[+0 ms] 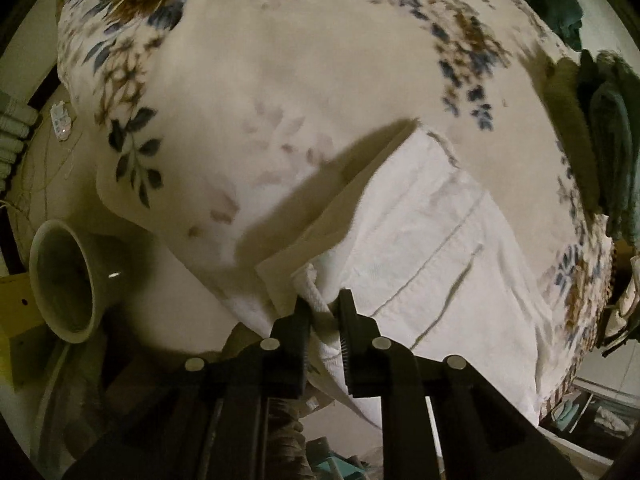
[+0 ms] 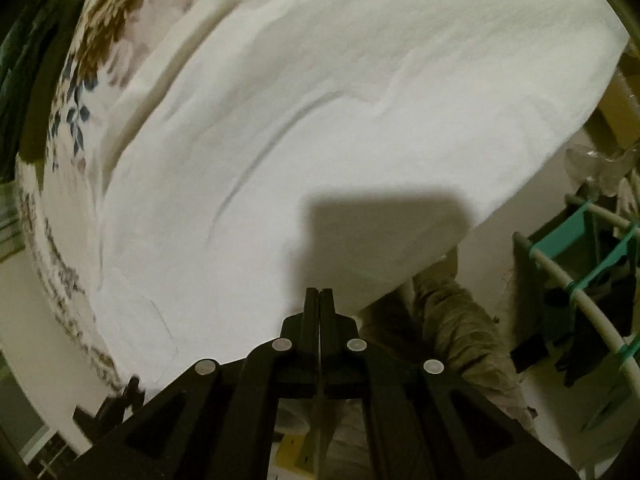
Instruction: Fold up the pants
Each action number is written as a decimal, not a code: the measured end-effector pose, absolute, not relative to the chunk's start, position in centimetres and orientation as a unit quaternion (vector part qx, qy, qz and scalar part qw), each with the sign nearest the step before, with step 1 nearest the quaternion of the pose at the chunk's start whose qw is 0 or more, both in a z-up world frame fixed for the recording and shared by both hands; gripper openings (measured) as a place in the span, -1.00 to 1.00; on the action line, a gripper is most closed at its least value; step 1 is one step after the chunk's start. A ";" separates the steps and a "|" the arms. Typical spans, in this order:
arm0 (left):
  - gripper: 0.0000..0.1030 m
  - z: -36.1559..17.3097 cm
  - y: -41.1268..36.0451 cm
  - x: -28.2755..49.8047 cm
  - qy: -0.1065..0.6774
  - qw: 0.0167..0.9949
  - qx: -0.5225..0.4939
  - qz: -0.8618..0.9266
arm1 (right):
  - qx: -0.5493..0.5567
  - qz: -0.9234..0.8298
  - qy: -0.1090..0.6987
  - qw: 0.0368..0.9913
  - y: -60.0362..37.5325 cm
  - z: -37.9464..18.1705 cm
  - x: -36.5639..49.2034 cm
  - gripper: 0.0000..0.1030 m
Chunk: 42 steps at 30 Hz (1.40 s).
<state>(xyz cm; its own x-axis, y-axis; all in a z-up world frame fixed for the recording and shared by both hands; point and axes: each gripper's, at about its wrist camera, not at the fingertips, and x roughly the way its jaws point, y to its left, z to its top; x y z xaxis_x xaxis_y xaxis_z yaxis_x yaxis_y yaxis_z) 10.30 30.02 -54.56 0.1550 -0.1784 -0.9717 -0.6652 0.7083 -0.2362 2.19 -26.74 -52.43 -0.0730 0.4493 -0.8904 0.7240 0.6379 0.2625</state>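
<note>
Both jaws pinch white pants (image 1: 432,240) — left gripper (image 1: 324,312), right gripper (image 2: 320,300) — fold underway on floral bedspread (image 1: 280,80).

Two wrist fisheyes, both tilted down over a bed edge.

Left view: from behind the left gripper (image 1: 323,307), close above the floral bedspread (image 1: 240,80), facing across it, with pants (image 1: 420,240) at lower right. Right view: from behind the right gripper (image 2: 319,300), nearer, almost filled by pants (image 2: 320,120). Shared: pants, bedspread (image 2: 80,80).
</note>
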 end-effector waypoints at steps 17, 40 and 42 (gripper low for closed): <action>0.55 -48.4 6.7 16.2 0.655 0.753 -0.059 0.028 | 0.525 -0.210 0.563 0.603 -44.2 -50.4 -3.6 0.29; 1.00 -61.2 -24.9 21.8 0.723 0.677 0.098 -0.096 | 0.642 -0.204 0.308 0.673 -65.6 -54.6 -9.6 0.03; 1.00 -61.6 -25.3 22.4 0.730 0.672 0.092 -0.089 | 0.642 -0.181 0.304 0.680 -65.8 -54.4 -8.5 0.03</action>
